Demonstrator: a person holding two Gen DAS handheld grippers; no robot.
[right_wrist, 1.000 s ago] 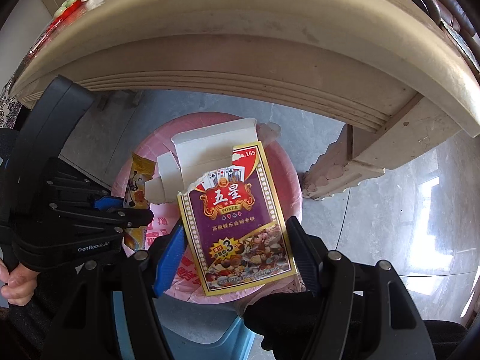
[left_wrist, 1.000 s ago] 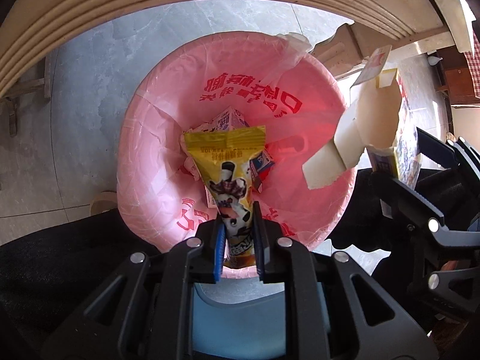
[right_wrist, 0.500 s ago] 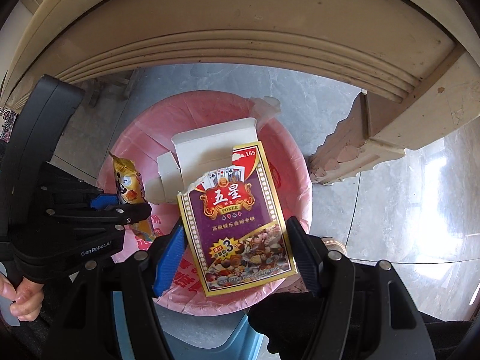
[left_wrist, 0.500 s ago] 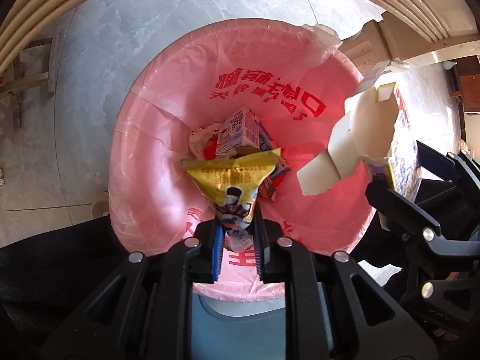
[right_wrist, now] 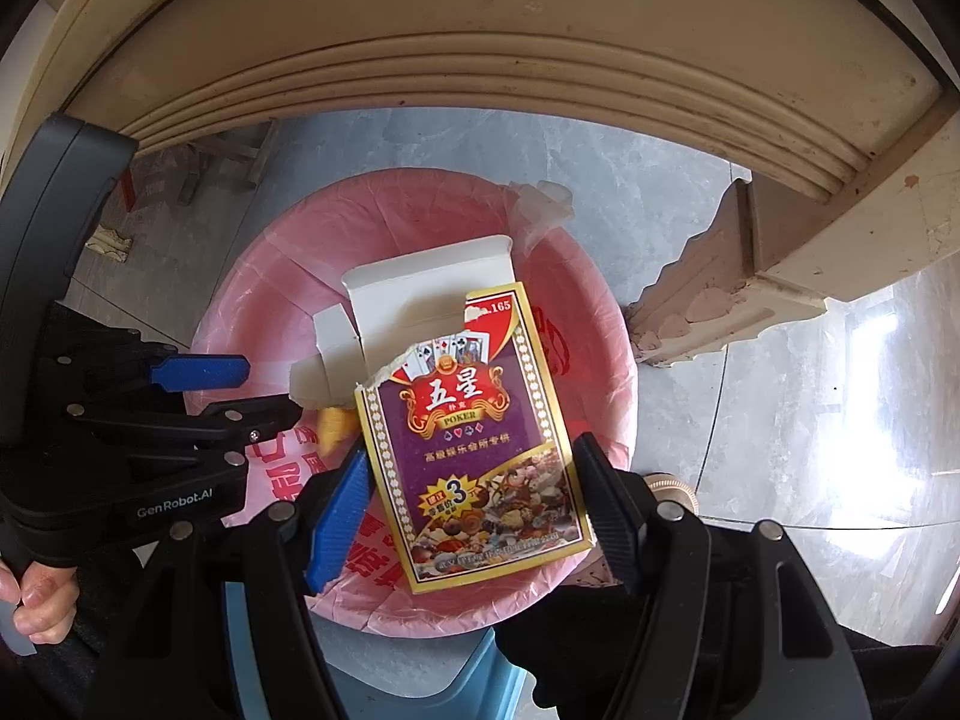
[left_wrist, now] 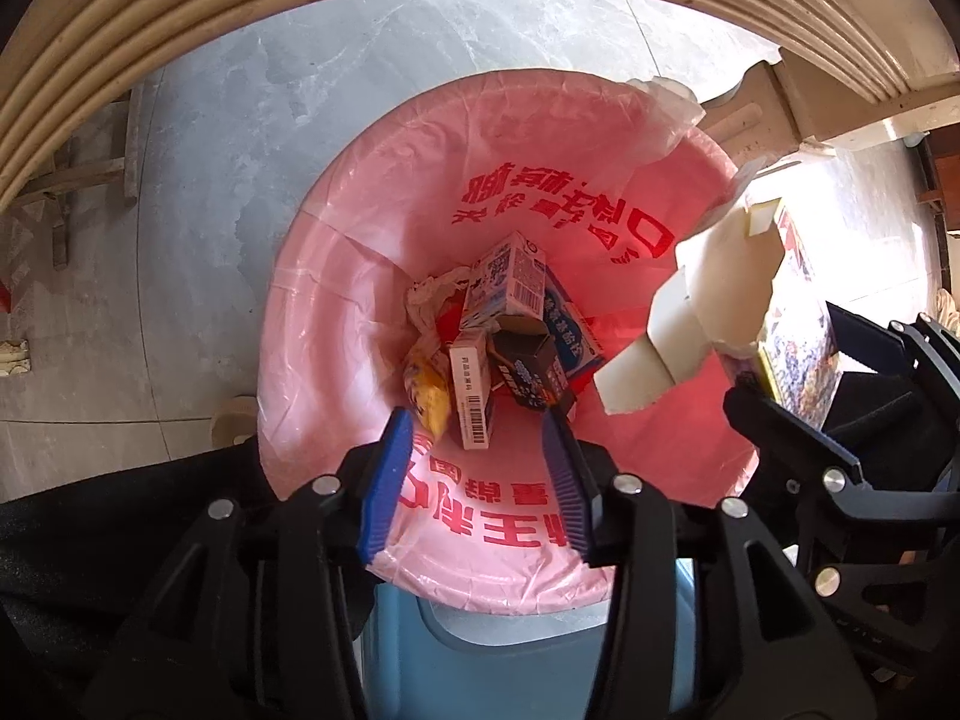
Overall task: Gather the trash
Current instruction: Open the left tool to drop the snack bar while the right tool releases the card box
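Note:
A bin lined with a pink plastic bag (left_wrist: 336, 324) stands on the floor below both grippers; it also shows in the right wrist view (right_wrist: 258, 312). My left gripper (left_wrist: 477, 474) is open and empty over the bin's near rim. The yellow snack wrapper (left_wrist: 429, 390) lies inside the bin among several small cartons (left_wrist: 510, 282). My right gripper (right_wrist: 474, 510) is shut on a torn purple playing-card box (right_wrist: 474, 438), held over the bin with its white flap open. The box also shows in the left wrist view (left_wrist: 720, 312).
A cream table edge (right_wrist: 480, 60) arches over the bin, with its carved leg (right_wrist: 720, 300) at the right. Grey tiled floor (left_wrist: 180, 180) surrounds the bin. A blue stool (left_wrist: 510, 660) sits under the grippers.
My left gripper opened and let go of the yellow snack wrapper, which dropped into the bin. My right gripper still holds the card box over the bin.

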